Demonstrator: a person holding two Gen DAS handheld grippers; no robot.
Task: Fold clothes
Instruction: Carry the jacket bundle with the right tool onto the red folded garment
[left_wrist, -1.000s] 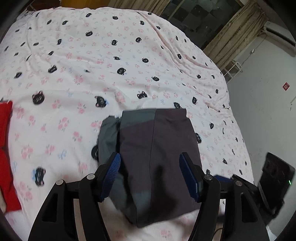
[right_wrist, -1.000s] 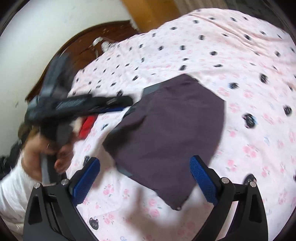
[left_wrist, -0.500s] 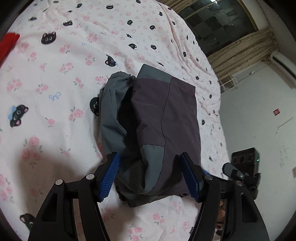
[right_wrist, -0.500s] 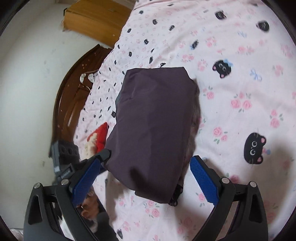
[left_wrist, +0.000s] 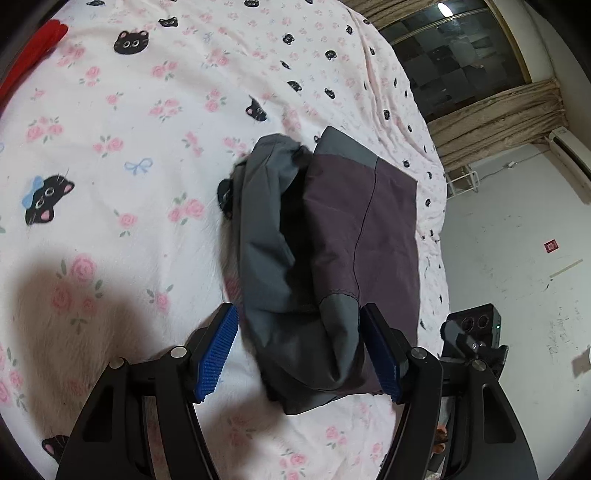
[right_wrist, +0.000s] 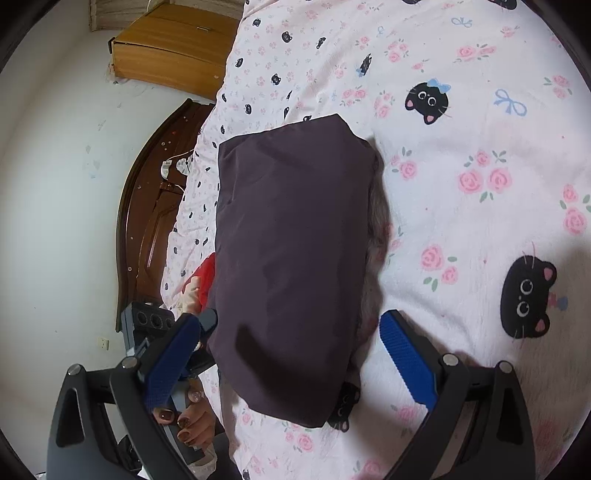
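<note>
Both grippers are coming down over the folded dark garment (left_wrist: 332, 266): left gripper (left_wrist: 299, 354) and right gripper (right_wrist: 288, 365) are straddling it with jaws apart, nearing a grasp.

Legible text, labels, brands, numbers: I find none in either wrist view.

Item: small red square sign (left_wrist: 550, 246) on the white wall (left_wrist: 517, 258), left wrist view; I can see a mark on it, too small for me to read.

Item: bedsheet (right_wrist: 461, 221); printed cat faces, roses and bows only, no lettering I can make out.
</note>
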